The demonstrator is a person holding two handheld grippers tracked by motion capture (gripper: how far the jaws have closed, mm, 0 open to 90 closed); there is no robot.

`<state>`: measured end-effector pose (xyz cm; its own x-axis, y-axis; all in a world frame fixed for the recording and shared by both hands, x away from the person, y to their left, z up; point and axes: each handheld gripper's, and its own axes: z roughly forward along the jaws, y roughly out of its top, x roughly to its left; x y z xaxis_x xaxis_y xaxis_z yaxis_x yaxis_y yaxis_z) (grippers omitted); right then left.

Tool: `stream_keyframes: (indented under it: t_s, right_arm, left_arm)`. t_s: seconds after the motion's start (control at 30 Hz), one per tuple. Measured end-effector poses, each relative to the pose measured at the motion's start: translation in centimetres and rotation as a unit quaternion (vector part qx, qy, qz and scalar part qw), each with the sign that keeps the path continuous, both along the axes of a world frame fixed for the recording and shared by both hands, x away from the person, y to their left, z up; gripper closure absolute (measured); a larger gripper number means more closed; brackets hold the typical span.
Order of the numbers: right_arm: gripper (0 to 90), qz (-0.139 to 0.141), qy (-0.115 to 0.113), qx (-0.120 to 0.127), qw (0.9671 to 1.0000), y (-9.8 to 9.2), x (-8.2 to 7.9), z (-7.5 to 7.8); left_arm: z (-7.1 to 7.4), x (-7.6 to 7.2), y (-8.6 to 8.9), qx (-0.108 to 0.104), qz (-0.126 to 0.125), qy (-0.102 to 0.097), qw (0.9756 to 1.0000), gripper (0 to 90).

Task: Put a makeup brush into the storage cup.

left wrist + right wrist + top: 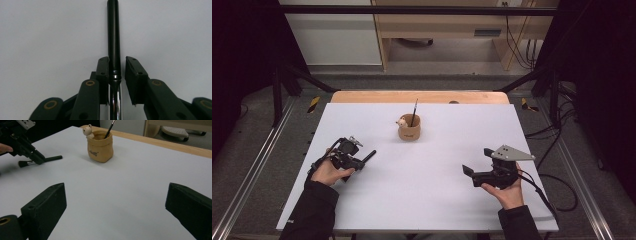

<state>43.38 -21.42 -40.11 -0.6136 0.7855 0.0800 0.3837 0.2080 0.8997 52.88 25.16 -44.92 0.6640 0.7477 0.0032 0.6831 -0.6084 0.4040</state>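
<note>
1. Brush work is partly done, as I read it: one thin brush already stands in the tan cup (the one with a little bear figure on its rim), which sits toward the far edge of the table, about midway along it.

2. The second brush, black-handled with a chrome ferrule, lies flat on the table near the left edge, well apart from the cup.

3. My left gripper is down over that brush. Its fingers straddle the handle where it meets the ferrule: one finger looks to be touching, the other has a sliver of gap, so I judge the pinch not yet made.

4. My right gripper hovers near the right edge, fingers spread wide with nothing between them.

5. Left to do, in my judgement: finish the pinch, lift the brush, carry it to the cup and drop it in handle-down or bristle-up beside the first.
</note>
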Motion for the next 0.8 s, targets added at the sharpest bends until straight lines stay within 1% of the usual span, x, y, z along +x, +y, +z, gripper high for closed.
stream_keyframes:
  t_s: [0.13, 0.23, 0.3, 0.4, 0.7, 0.8]
  right_arm:
    - [4.0, 0.000, 0.000, -0.001, 1.0000, 0.02, 0.02, -0.02]
    - [4.0, 0.000, 0.002, 0.000, 1.0000, 0.06, 0.03, -0.04]
    - [4.0, 0.000, 0.002, 0.000, 1.0000, 0.09, 0.03, -0.05]
    - [4.0, 0.000, 0.002, 0.000, 1.0000, 0.08, 0.02, -0.04]
    - [4.0, 0.001, 0.001, 0.000, 1.0000, 0.07, 0.02, -0.03]
    - [4.0, 0.000, 0.002, -0.001, 1.0000, 0.09, 0.02, -0.05]
  left_arm:
    - [0.01, -0.01, -0.02, 0.001, 0.001, 0.001, 1.0000, 74.3]
    - [0.03, 0.01, 0.03, 0.000, 0.001, 0.004, 1.0000, 77.6]
    - [0.04, 0.05, 0.04, -0.001, 0.003, 0.006, 1.0000, 77.9]
    - [0.07, 0.05, -0.04, 0.002, 0.001, 0.007, 1.0000, 78.3]
    - [0.12, 0.00, -0.18, 0.008, -0.002, 0.002, 1.0000, 78.8]
    - [0.15, -0.05, -0.25, 0.011, -0.003, -0.002, 0.9999, 78.9]
